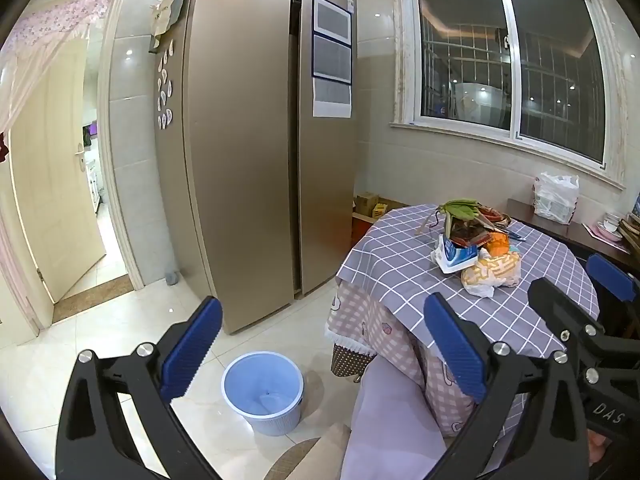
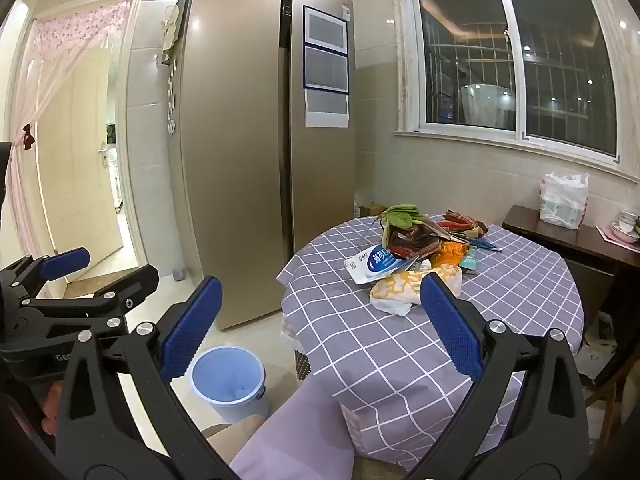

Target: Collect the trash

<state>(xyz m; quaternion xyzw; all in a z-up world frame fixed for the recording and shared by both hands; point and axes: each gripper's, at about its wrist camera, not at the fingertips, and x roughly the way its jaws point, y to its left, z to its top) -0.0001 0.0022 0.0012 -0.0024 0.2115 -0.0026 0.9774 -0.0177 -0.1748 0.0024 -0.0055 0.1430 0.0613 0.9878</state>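
Note:
A pile of trash (image 1: 476,240) (image 2: 412,252) lies on the round table with a purple checked cloth (image 1: 400,256) (image 2: 520,288). It holds green leaves, brown wrappers, a white and blue packet and a crumpled yellow and white bag. An empty blue bin (image 1: 262,392) (image 2: 228,380) stands on the floor left of the table. My left gripper (image 1: 324,354) (image 2: 100,270) hangs open above the bin and the table's edge, with nothing between its fingers. My right gripper (image 2: 322,328) (image 1: 580,284) is open too, short of the pile, and empty.
A tall gold fridge (image 1: 248,140) stands behind the bin, with an open doorway (image 1: 80,184) to its left. A dark side table (image 2: 568,232) with a white plastic bag (image 2: 564,200) sits under the window. A lilac cushion (image 2: 300,432) lies close in front.

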